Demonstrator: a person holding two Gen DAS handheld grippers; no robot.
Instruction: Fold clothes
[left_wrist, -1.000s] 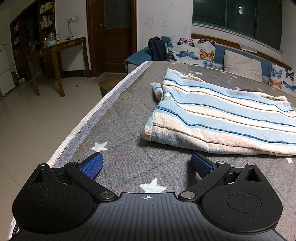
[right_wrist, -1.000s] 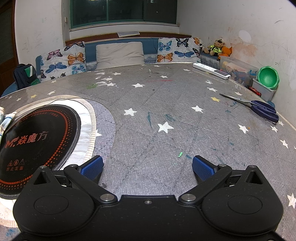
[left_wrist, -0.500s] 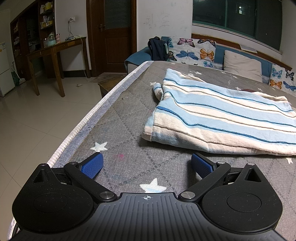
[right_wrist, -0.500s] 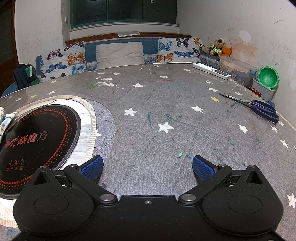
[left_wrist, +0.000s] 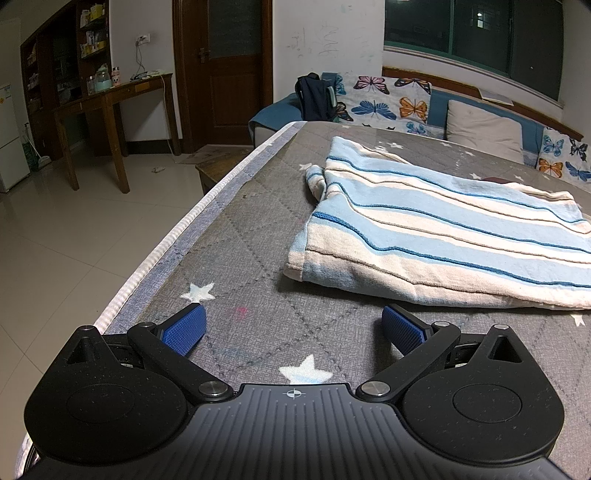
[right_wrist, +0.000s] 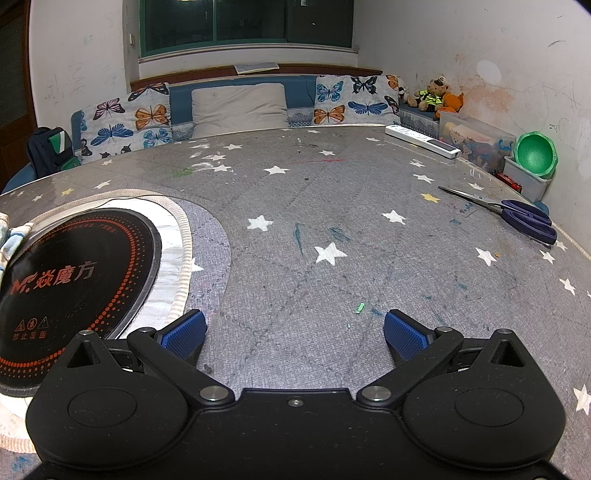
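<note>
A blue-and-cream striped garment (left_wrist: 436, 229) lies folded flat on the grey star-print table (left_wrist: 236, 229), ahead and to the right in the left wrist view. My left gripper (left_wrist: 293, 326) is open and empty, low over the table, a short way in front of the garment's near edge. My right gripper (right_wrist: 295, 328) is open and empty over bare table. A sliver of the garment (right_wrist: 8, 236) shows at the far left edge of the right wrist view.
A round black induction plate (right_wrist: 70, 280) on a white mat sits left of the right gripper. Scissors (right_wrist: 517, 216), a white power strip (right_wrist: 421, 140) and toy boxes (right_wrist: 480, 142) lie far right. The table's left edge (left_wrist: 177, 236) drops to tiled floor. A cushioned bench (right_wrist: 236, 107) stands behind.
</note>
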